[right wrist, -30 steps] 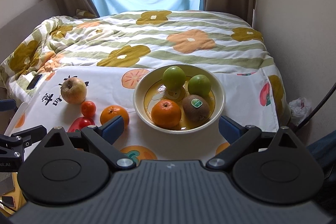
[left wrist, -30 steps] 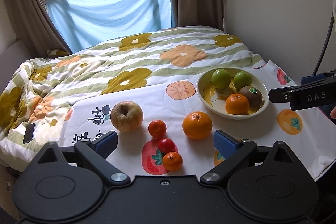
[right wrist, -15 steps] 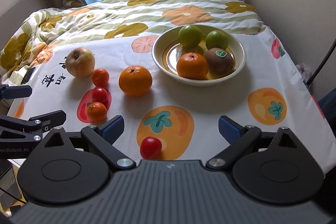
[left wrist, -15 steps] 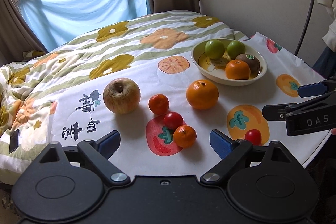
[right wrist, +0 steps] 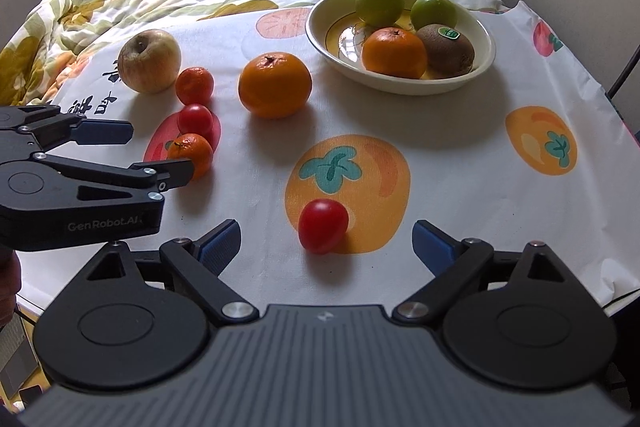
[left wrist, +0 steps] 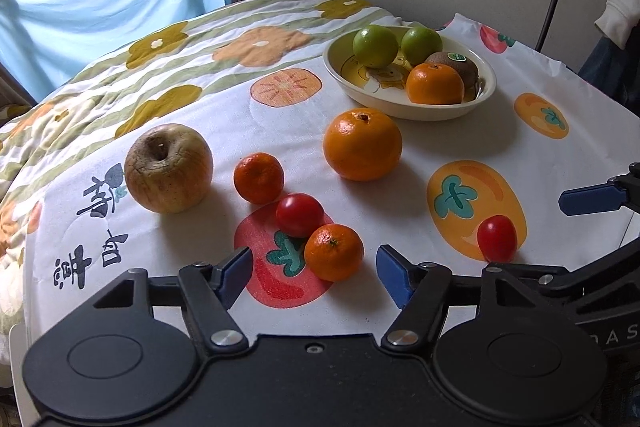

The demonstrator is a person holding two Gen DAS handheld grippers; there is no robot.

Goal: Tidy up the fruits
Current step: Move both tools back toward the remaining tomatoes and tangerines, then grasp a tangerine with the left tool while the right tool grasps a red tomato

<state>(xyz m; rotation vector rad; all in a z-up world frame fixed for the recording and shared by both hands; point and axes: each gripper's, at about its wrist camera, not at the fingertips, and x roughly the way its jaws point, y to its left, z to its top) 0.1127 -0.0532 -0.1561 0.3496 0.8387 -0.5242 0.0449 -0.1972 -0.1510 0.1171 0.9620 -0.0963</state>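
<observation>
Mandarin (left wrist: 334,251) sits between the closing, untouching pads of the left hand-held gripper (left wrist: 311,277); right hand-held gripper (right wrist: 326,241) spread around a tomato (right wrist: 323,225).

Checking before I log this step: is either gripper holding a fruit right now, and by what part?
Nothing is held. The left gripper is closing with the small mandarin ahead, untouched; the right gripper is open around the cherry tomato.
</observation>
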